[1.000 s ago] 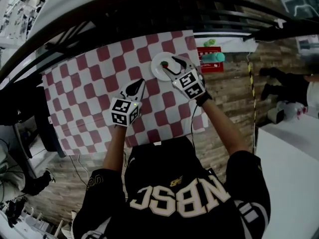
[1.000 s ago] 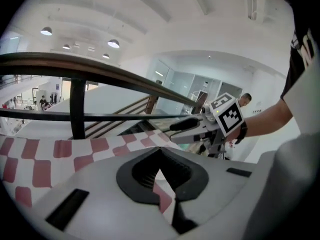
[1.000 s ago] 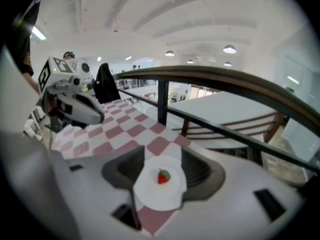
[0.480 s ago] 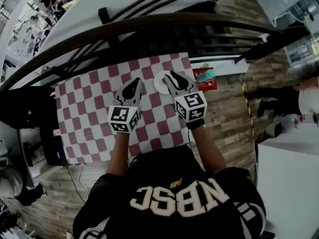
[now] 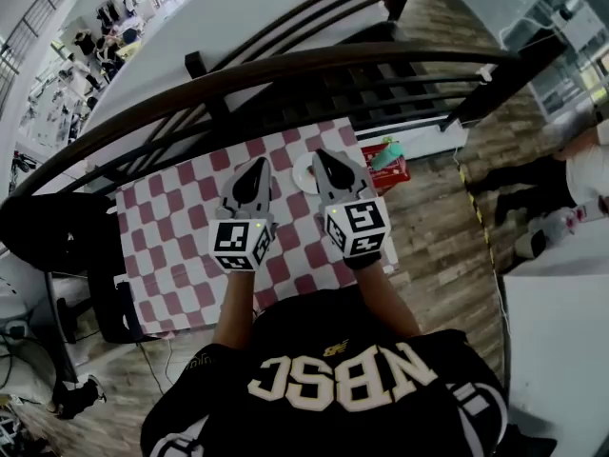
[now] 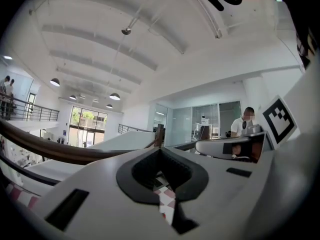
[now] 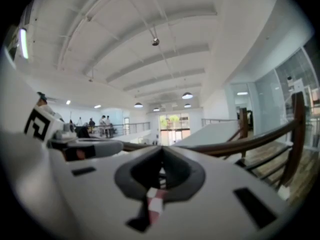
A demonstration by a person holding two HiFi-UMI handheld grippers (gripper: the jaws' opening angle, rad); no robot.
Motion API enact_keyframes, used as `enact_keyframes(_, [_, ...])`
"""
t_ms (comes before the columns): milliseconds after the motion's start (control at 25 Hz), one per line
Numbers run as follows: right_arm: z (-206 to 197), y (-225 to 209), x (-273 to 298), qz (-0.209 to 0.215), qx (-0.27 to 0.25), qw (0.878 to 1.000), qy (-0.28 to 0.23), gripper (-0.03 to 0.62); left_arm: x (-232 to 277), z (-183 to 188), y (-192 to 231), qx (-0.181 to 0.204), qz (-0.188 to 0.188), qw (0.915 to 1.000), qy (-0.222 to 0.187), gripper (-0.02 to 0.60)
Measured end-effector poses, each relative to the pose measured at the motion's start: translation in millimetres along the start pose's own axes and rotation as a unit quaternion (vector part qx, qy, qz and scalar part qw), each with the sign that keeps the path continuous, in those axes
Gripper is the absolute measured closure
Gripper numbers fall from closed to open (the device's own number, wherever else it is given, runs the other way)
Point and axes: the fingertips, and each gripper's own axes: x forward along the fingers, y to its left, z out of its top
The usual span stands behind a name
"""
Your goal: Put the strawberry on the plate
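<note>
A: How do the tongs stand?
B: The left gripper point(image 5: 254, 165) and the right gripper point(image 5: 320, 156) are both pressed together, with nothing between either pair of jaws. Both are over the checked cloth point(image 5: 171, 236).
A: And the strawberry?
B: It can't be made out. The white plate point(image 5: 302, 172) peeks out just beside the right gripper's tip, mostly hidden.

Open tablecloth point(image 5: 171, 231) left of plate point(image 5: 303, 170); railing point(image 5: 314, 57) behind

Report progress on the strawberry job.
Done: unconfirmed; the plate is half hidden behind the right gripper and no strawberry shows. In hand: nothing; the right gripper and left gripper are both shut and empty. Left: check the plate.
</note>
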Motion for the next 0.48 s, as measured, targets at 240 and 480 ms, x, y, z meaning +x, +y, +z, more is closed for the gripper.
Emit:
enact_keyframes(240, [14, -10, -22, -0.036, -0.016, 0.999, -0.033, 0.576, -8, 8, -14, 0.065, 0.006, 0.9979, 0.008, 0.572])
enact_keyframes(480, [10, -16, -31, -0.065, -0.015, 0.997, -0.043, 0.576, -14, 2, -22, 0.054, -0.007, 0.9985, 0.009, 0.572])
